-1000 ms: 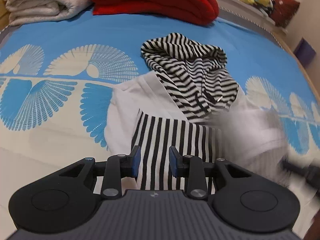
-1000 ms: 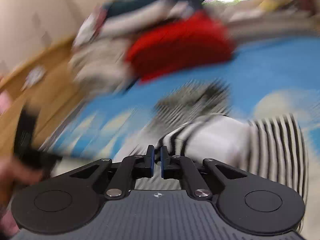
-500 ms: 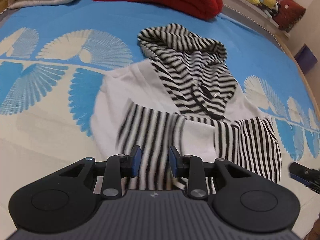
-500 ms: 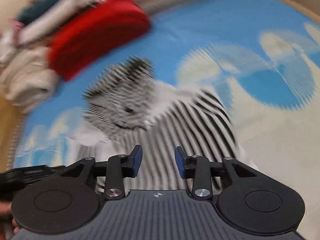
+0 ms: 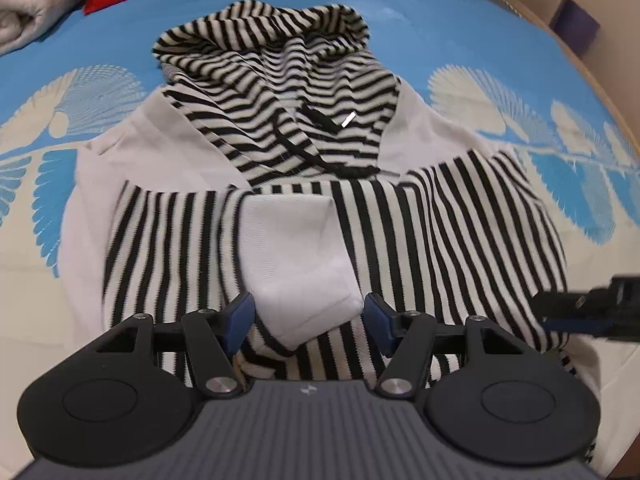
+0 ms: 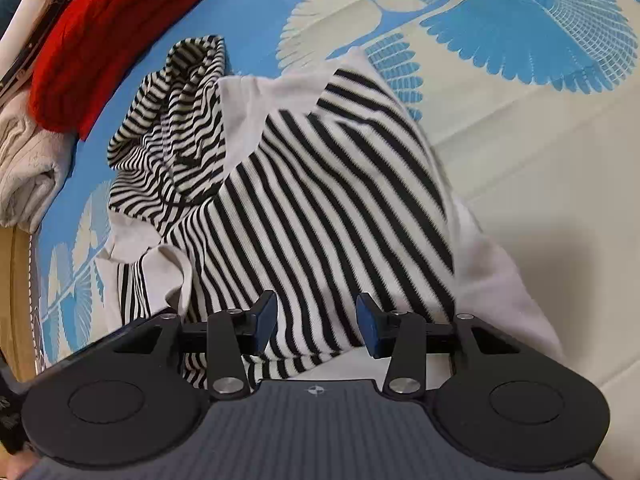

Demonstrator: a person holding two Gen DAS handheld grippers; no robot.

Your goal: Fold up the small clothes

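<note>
- Your hoodie point(image 5: 304, 216) is white with black-and-white stripes on its hood and sleeves.
- Under it you have a bedspread point(image 5: 440, 32) in blue with cream fan-shaped prints.
- You see a red blanket point(image 6: 108, 40) beside a cream one point(image 6: 28, 168).

You've got a blue bedspread point(image 5: 460, 32) with cream fan-shaped feather prints point(image 6: 532, 32) covering the whole surface. At your far edge sits a folded red knit point(image 6: 108, 44), and just beside it a folded cream blanket point(image 6: 28, 160). A dark purple box point(image 5: 580, 28) shows off the bed's far right corner, near the wall.
</note>
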